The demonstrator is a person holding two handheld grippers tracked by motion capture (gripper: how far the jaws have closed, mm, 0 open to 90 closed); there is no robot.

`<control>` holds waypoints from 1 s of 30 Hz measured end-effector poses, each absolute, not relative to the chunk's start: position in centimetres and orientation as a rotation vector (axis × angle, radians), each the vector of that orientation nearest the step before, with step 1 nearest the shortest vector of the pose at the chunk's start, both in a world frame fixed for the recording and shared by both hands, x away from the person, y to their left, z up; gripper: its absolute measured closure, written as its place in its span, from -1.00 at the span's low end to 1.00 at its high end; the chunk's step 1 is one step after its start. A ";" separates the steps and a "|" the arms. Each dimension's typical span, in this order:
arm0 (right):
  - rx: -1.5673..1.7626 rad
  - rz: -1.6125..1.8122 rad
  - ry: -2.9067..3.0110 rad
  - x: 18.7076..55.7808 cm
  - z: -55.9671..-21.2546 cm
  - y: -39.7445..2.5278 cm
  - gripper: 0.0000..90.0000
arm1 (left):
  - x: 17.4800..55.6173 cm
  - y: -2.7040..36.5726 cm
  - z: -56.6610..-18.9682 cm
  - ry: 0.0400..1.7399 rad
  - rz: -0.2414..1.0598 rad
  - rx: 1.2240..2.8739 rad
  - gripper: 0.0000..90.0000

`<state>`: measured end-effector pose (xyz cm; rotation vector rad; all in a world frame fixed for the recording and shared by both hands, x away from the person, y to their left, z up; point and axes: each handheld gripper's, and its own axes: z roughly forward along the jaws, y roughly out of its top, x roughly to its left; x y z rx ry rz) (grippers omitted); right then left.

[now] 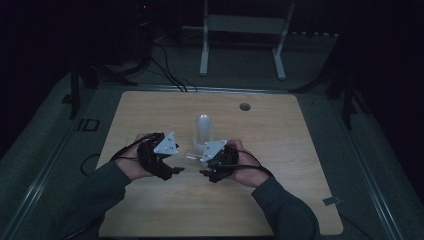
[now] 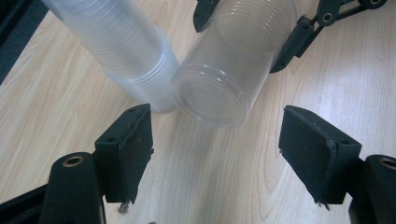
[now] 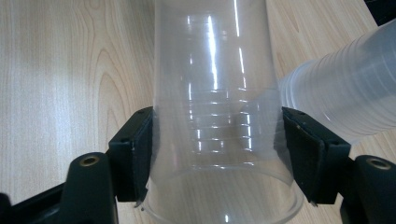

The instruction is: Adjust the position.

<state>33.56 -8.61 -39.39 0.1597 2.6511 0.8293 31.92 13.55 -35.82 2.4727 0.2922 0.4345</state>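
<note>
Because your right tool [image 3: 217,154] clamps the single clear cup [image 3: 212,93] by both sides, lying level just beside the cup stack [image 2: 121,51], its base points at your left tool [image 2: 215,140], jaws wide and empty, ready to receive it above the tabletop [image 2: 224,186].

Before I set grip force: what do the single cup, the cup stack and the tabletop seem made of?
Single cup in the right claw: thin clear plastic, glossy, judging by see-through walls and bright streaks.
Cup stack: likely the same plastic, looking cloudier where ribbed walls overlap.
Tabletop: pale wood or wood-look laminate, matte, with visible grain; which one is unclear.
</note>
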 end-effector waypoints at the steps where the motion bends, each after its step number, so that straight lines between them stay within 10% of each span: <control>1: 0.159 0.826 2.652 33.5 -39.4 -8.6 -0.30 | 31.9 13.3 -35.9 0.283 0.437 2.484 -0.42; 30: 0.085 0.743 2.695 32.8 -39.8 -8.3 -0.30 | 32.1 11.5 -36.5 0.213 0.461 2.638 -0.52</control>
